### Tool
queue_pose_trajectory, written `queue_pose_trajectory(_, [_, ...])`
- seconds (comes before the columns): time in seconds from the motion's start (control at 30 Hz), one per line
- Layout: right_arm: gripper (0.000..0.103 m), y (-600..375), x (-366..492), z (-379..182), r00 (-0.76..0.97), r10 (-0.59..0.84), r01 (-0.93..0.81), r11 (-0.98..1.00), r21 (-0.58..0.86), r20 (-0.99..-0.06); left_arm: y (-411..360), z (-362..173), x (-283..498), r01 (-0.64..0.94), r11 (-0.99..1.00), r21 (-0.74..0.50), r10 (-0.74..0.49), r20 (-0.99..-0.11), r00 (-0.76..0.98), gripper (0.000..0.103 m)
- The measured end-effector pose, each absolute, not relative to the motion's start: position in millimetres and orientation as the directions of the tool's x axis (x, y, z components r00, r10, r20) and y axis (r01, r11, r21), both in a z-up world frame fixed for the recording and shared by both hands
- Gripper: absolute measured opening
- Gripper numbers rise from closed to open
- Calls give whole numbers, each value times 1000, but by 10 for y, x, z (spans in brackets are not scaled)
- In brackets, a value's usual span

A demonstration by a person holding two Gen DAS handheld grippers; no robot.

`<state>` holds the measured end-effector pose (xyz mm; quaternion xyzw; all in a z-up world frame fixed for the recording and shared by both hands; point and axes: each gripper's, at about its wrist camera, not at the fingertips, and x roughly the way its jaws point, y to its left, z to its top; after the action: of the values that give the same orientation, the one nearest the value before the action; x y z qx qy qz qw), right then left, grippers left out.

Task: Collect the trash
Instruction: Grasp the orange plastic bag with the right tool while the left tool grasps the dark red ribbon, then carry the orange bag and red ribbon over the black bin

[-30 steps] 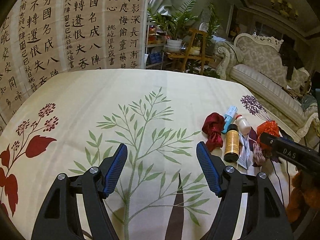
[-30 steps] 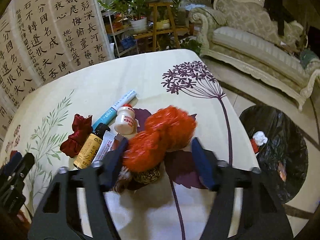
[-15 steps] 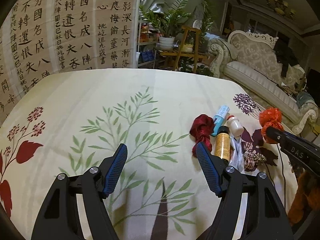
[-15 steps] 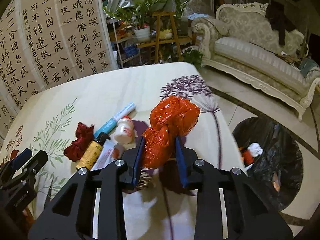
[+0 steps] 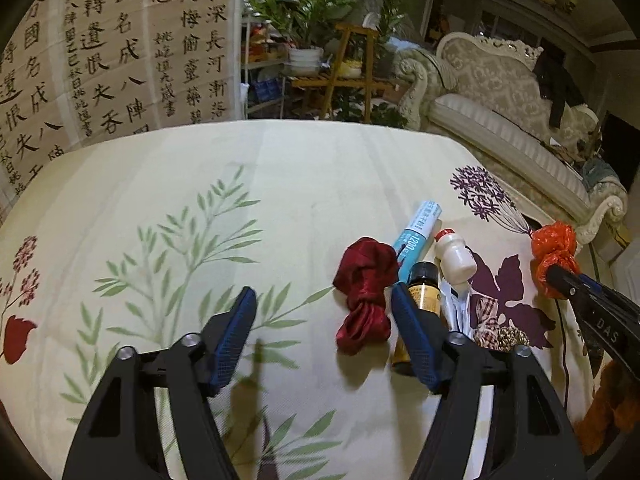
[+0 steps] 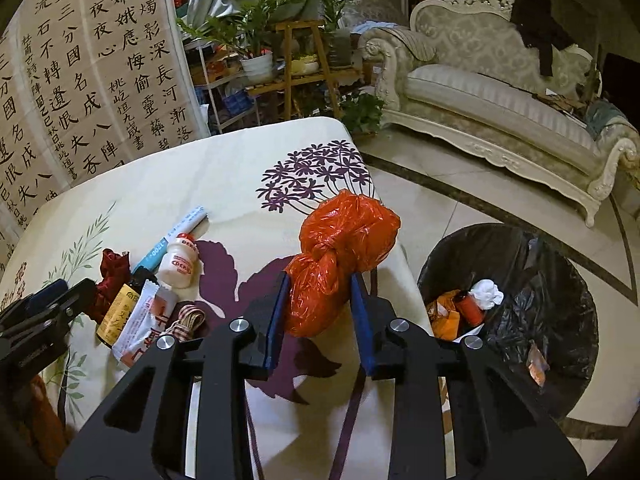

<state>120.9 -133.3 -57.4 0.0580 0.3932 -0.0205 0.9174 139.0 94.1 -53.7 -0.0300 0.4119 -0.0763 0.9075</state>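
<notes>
My right gripper [image 6: 320,284] is shut on a knotted orange plastic bag [image 6: 344,248] and holds it above the table's right edge; the bag also shows in the left wrist view [image 5: 554,252]. A black-lined trash bin [image 6: 516,320] stands on the floor to the right, with trash inside. My left gripper [image 5: 322,308] is open and empty above the table. Just right of it lie a dark red cloth bundle [image 5: 366,284], a brown bottle [image 5: 424,296], a blue-white tube [image 5: 418,232], a small white bottle [image 5: 454,254], a wrapper [image 6: 146,320] and a checked ribbon [image 5: 492,328].
The table wears a cream floral cloth [image 5: 240,200]. A calligraphy screen [image 5: 100,52] stands behind it. Plant shelves [image 6: 296,60] and a cream sofa [image 6: 500,92] stand beyond, on a tiled floor [image 6: 460,208].
My right gripper closed on the orange bag, lifted it off the table and carried it right toward the bin. My left gripper moved right, closer to the red cloth and brown bottle.
</notes>
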Motion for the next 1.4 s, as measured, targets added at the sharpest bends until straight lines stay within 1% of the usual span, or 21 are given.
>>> queue_pose_trajectory(0.13, [29,-1346,1216,-593,690,19,79,992,102,-724,908,-582,1456,133,984,-117,-175,-763,623,56])
queue_pose_trajectory(0.23, [29,-1370,1219,-601,690,27,76,991,110,-724,891,-599,1466,145,982,-120,-185,-769,611,47])
queue_pose_trajectory(0.33, [30,-1366,1230,-612,687,32,74,991,113,-726,862,-612,1478,160,979,-126,-198,-774,602,33])
queue_pose_trajectory(0.37, [30,-1363,1232,-617,686,33,73,991,114,-727,852,-621,1476,168,977,-129,-205,-776,597,24])
queue_pose_trajectory(0.4, [30,-1361,1230,-621,685,34,73,991,114,-727,843,-628,1474,171,977,-129,-206,-777,594,23])
queue_pose_trajectory(0.6, [30,-1371,1200,-604,688,33,76,990,116,-725,849,-585,1378,172,980,-102,-189,-756,627,21])
queue_pose_trajectory(0.9, [29,-1454,931,-513,706,24,81,990,115,-707,843,-383,1081,165,979,-121,-201,-713,672,21])
queue_pose_trajectory(1.17, [29,-1632,615,-418,720,-16,116,988,98,-694,601,-197,792,209,969,-129,-241,-665,707,21])
queue_pose_trajectory(1.4, [29,-1903,312,-419,716,-67,179,980,89,-695,260,-183,633,281,949,-141,-302,-657,691,21])
